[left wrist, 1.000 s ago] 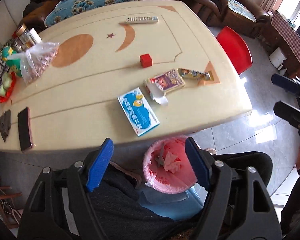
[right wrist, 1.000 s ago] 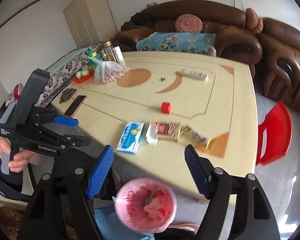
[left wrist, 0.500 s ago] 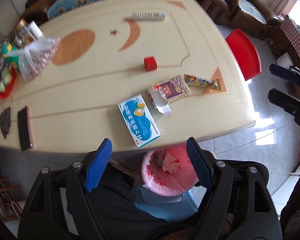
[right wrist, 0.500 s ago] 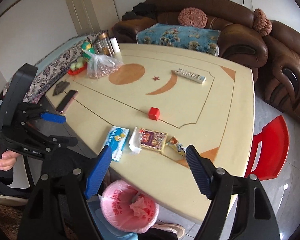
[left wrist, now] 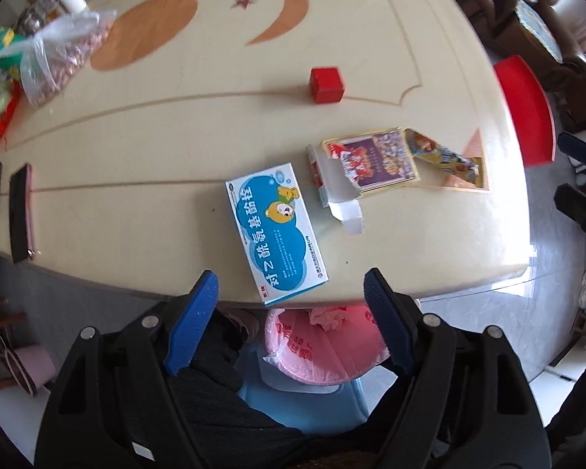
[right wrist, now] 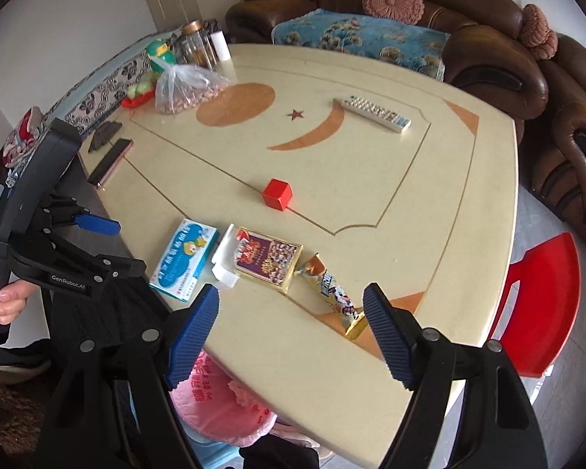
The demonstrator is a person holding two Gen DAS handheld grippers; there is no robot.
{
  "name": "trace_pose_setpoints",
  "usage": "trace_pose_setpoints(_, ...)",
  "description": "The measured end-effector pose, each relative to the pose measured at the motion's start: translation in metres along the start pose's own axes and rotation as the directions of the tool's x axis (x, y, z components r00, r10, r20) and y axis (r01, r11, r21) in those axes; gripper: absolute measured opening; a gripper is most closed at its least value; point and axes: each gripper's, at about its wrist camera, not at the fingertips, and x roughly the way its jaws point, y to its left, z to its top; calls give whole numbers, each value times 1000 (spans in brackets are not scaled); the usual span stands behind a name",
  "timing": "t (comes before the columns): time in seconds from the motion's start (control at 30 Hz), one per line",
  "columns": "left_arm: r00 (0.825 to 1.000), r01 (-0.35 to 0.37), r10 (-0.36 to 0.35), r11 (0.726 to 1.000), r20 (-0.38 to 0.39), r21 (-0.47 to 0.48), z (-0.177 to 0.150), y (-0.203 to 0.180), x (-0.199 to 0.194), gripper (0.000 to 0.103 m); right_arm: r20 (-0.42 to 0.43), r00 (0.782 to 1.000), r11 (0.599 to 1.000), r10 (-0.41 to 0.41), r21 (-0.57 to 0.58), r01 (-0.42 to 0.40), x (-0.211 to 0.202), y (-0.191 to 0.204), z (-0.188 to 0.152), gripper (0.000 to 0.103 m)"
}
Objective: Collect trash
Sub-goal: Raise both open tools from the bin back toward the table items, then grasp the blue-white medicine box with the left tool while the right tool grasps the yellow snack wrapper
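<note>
Cream dining table with inlaid sun, star and moon; trash lies along its near edge. Pink-bagged waste bin sits on the floor just below that edge, partly tucked under the tabletop, some crumpled waste already inside. Left gripper: jaws spread wide, holding nothing, hovering above the near end of the blue medicine box, which overhangs the edge slightly. Right gripper: jaws likewise spread and empty, above the snack wrapper. Between these lies the purple-and-gold carton with a torn white flap touching it. Risks, as judged: the box lies flat, so the jaws coming down flat could scrape the tabletop and shove it off the edge beside the bin, not into it; the wrapper is thin and slick, likely to slip or crumple out of a pinch; the flap may snag and drag the carton. The red cube, remote control and phone are probably not trash; a wrong pick is possible.
</note>
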Motion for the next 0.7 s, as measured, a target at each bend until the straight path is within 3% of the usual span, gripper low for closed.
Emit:
trace_pose_setpoints(0.4,996,13,-18,998,-88,-65,22,6,48,75,-118,992,992,48,-114,-61,56,-7,5,75)
trace_pose_setpoints(0.7,990,15,-29,995,-139,-97,33,12,75,75,-216,976,967,-18,-254,-38,98,-8,6,75)
